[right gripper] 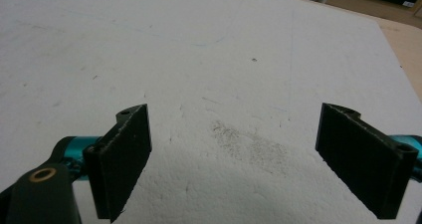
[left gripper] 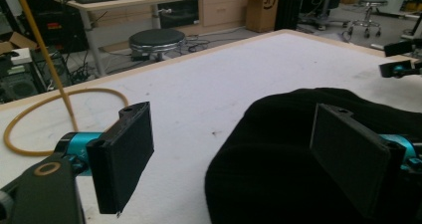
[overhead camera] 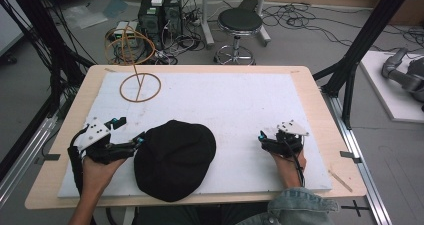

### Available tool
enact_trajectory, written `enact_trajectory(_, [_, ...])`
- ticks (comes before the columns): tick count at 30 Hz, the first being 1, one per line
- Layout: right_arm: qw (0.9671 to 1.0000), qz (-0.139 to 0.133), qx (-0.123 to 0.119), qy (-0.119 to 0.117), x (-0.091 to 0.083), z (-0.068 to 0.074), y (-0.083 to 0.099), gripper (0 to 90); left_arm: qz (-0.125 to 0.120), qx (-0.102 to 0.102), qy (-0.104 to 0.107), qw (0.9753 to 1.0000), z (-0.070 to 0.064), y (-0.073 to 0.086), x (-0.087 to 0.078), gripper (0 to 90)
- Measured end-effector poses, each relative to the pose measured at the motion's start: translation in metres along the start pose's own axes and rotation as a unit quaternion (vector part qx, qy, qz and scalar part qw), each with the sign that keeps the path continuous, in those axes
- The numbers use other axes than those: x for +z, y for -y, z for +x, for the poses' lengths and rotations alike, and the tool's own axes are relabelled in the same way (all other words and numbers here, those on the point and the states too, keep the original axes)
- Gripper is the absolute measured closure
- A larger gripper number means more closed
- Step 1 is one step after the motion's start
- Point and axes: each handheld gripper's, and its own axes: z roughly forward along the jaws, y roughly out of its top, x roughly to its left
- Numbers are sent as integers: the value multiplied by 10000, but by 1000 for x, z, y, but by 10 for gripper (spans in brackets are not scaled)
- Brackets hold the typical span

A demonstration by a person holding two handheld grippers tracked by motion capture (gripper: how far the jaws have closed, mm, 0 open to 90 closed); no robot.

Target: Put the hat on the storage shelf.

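Hat (overhead camera: 174, 159) sits near the desk's front edge, left of centre — black, soft, its long axis running roughly front to back. Our left tool (overhead camera: 131, 133) hangs just beside its left rim, spread wide and empty; our right tool (overhead camera: 262, 136), also spread, rests well apart — so the left is nearer.

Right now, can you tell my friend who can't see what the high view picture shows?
A black hat lies on a white mat on a wooden table, seen from above. A person holds an open claw in each hand: the left claw beside the hat, the right claw over bare mat. A wooden hoop stand sits far left.
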Motion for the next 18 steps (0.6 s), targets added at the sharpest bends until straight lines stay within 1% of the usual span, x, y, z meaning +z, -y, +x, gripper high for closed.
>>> enact_trajectory(5, [10000, 1, -1, 7, 0, 0, 0, 142, -61, 26, 86, 9999, -12, -3, -7, 175])
enact_trajectory(7, [10000, -3, 11, 1, 0, 0, 0, 142, -75, 20, 160, 9998, -17, -4, -9, 175])
enact_trajectory(9, [10000, -1, 10, 2, 0, -1, 0, 142, -94, 22, 250, 9996, -25, -5, -11, 175])
enact_trajectory(10, [10000, 4, 13, 11, 0, -1, 0, 142, -105, 21, 274, 9996, -29, -5, -11, 175])
enact_trajectory(11, [10000, 4, 13, 11, 0, -1, 0, 142, -105, 21, 274, 9996, -29, -5, -11, 175])
enact_trajectory(13, [10000, 12, 25, 9, 0, -1, 0, 142, -102, 29, 342, 9994, -36, -5, -12, 175])
enact_trajectory(18, [10000, 14, 22, 1, 0, -1, 0, 142, -77, 146, 519, 9985, -52, -5, -11, 175])
